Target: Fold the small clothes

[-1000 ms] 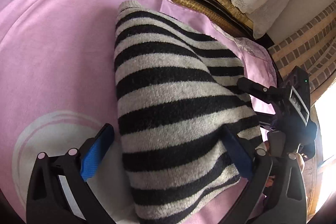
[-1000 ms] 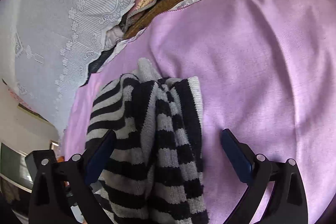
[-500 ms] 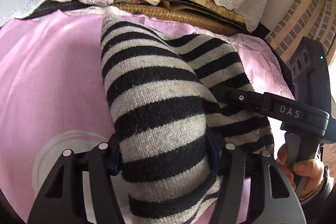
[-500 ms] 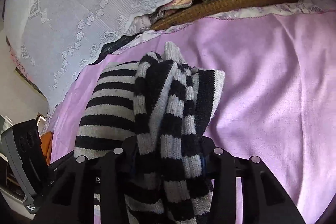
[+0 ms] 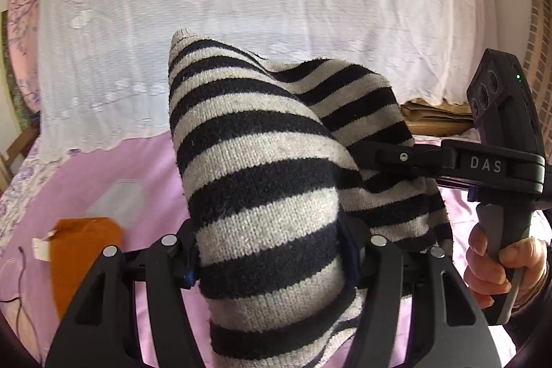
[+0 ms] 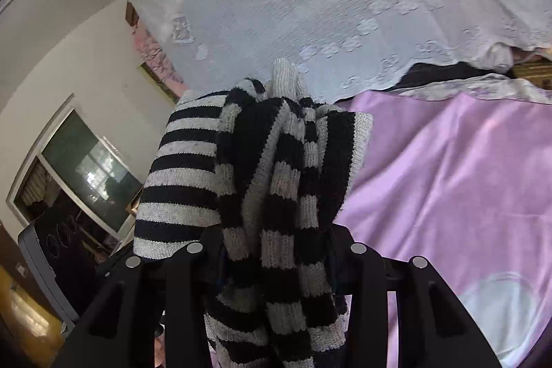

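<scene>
Striped knit garment (image 5: 262,195) held off the bed, bunched between both claws. Left claw (image 5: 269,259) clamped on a thick roll of it, lower centre of the left view; the knit runs up and away from the jaws toward frame centre, long axis roughly along the fingers. Right claw (image 6: 276,259) pinched on several gathered layers, lower centre of the right view; its body also shows at right edge of the left view, a hand (image 5: 500,261) on its handle. Both grips sit side by side on the same edge, neither nearer. Pink sheet (image 6: 448,178) lies below. White lace cover (image 5: 276,6) fills the upper frame. Orange cloth (image 5: 79,254) lower left, apart. No containers visible.
</scene>
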Demonstrator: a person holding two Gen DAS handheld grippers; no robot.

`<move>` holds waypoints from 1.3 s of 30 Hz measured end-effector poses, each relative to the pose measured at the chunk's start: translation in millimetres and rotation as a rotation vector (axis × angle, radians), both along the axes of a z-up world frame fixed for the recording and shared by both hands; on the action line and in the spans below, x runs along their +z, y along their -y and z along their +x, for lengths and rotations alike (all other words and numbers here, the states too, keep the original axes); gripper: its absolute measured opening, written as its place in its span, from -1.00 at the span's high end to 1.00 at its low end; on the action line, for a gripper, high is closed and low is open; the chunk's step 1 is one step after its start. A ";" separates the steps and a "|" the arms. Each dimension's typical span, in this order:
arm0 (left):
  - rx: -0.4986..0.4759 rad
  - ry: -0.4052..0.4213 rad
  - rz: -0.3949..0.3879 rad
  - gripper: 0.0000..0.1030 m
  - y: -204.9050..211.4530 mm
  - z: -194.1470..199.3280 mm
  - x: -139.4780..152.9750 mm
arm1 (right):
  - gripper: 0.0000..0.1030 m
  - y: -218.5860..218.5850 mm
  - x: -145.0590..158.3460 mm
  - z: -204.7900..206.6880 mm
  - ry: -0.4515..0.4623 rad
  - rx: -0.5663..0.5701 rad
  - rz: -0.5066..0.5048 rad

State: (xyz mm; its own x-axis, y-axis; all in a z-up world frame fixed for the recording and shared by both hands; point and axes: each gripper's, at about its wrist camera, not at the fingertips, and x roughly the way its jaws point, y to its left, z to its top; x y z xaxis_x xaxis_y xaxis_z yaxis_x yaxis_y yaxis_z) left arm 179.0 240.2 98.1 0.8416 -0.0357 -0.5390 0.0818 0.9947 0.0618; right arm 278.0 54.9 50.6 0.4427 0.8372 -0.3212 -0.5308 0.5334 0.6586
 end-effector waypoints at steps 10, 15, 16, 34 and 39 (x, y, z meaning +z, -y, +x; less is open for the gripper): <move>0.286 0.014 -0.064 -0.16 -228.3 -44.9 1.2 | 0.17 -252.9 12.1 2.6 0.030 0.243 -0.035; 0.342 -0.048 -0.129 -0.19 -290.9 -45.5 -46.0 | 0.17 -322.7 -34.8 11.6 -0.042 0.278 -0.108; 0.346 -0.083 -0.147 -0.20 -300.9 -40.8 -61.2 | 0.17 -333.4 -49.1 13.1 -0.054 0.272 -0.154; 0.564 0.106 0.068 -0.78 -231.1 -108.9 -70.8 | -0.71 -221.5 -56.1 -59.0 0.060 -0.069 -0.176; 0.657 0.120 0.151 -0.91 -190.3 -140.6 -79.2 | -0.93 -194.9 -68.2 -115.6 0.242 -0.207 -0.225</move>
State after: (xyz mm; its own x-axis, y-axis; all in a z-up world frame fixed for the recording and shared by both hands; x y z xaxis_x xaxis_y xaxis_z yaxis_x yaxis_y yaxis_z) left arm 38.3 430.4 18.9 0.7171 0.5714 -0.3991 -0.5523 0.8151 0.1747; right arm 162.4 249.8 -17.6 0.6801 0.6429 -0.3525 -0.5227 0.7623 0.3817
